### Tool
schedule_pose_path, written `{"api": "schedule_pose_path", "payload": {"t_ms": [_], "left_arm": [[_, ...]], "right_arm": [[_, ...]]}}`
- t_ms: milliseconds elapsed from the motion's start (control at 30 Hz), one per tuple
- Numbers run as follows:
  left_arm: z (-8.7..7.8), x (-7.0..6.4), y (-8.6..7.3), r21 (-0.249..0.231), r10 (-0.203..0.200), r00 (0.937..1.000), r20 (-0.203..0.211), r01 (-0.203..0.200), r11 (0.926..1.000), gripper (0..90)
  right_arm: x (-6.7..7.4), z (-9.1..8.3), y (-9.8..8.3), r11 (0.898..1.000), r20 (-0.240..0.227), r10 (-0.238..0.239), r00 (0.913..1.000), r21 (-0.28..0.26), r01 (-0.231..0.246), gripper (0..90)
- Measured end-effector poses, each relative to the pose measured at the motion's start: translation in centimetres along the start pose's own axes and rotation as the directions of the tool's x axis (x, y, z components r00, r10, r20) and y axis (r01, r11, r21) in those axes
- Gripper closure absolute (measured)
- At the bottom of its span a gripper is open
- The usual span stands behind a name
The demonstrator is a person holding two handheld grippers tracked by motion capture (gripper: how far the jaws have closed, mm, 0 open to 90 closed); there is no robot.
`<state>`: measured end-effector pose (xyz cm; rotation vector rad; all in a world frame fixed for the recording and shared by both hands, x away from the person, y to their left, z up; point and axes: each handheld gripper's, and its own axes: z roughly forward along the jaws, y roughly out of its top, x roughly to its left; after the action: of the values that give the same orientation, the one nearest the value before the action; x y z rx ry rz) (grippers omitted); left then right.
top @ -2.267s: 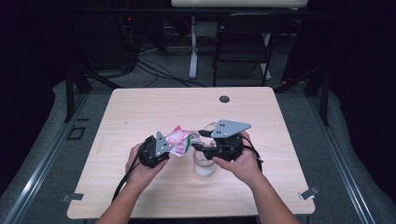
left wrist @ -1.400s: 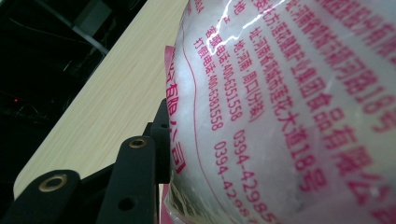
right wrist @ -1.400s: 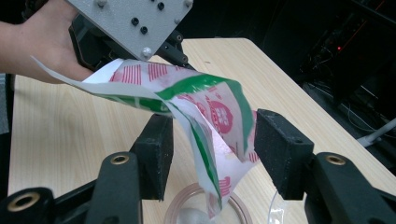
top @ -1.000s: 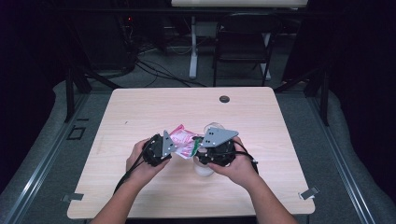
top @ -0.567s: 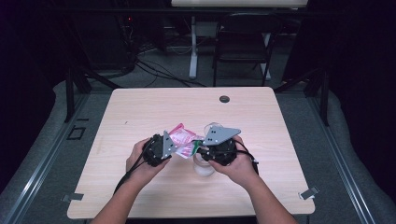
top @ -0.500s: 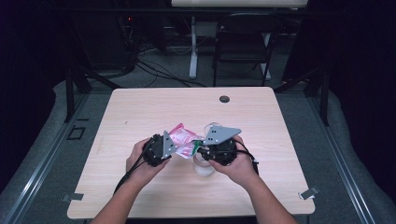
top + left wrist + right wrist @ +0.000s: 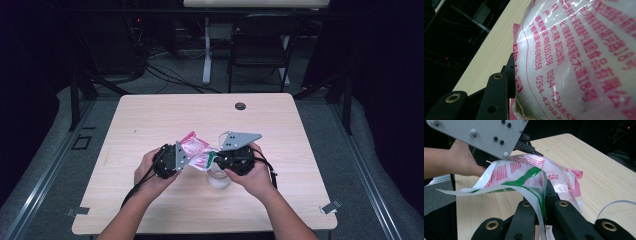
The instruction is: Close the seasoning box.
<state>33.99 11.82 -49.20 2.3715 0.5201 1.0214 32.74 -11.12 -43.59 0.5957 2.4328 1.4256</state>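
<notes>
Pink-printed packet [image 7: 196,151] being held above table's near-middle, over clear cup [image 7: 218,178]. Since moment ago, grippers drawing closer together, packet bunching. Left gripper [image 7: 176,159] clamping packet's side; right gripper [image 7: 218,158] pinching green-striped torn edge. Likely opening packet for pouring into cup.

Both forearms enter from the bottom of the high view, bare, with no sleeves in sight. The left tool [image 7: 176,159] is a black, rounded body carrying a grey three-cornered plate, and a thin black cable trails from it toward the lower left. The right tool [image 7: 220,159] matches it: black housing, grey plate on top, a black cable looping at its right. Close up, the jaws are matte black bars with brass-ringed holes; the grey plate bears small dark screws and pale studs.
</notes>
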Motion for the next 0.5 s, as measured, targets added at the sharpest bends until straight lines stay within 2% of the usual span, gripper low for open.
{"api": "schedule_pose_path", "payload": {"t_ms": [133,300,500], "left_arm": [[-0.11,-0.01,0.06,0.011,0.020,0.9995,-0.025,-0.020,0.9997,61.5],[-0.26,-0.02,0.14,0.019,0.054,0.9970,-0.055,-0.053,0.9984,61.6],[-0.49,-0.28,0.22,0.016,0.084,0.9910,-0.104,-0.083,0.9964,61.6]], "right_arm": [[-0.17,0.12,-0.13,1.000,-0.005,0.015,0.9999,0.000,-0.015,90.0],[-0.20,0.21,-0.22,1.000,0.001,0.011,0.9999,0.004,-0.011,90.0],[-0.25,0.15,-0.28,1.000,-0.007,0.015,0.9999,0.001,-0.015,90.0]]}}
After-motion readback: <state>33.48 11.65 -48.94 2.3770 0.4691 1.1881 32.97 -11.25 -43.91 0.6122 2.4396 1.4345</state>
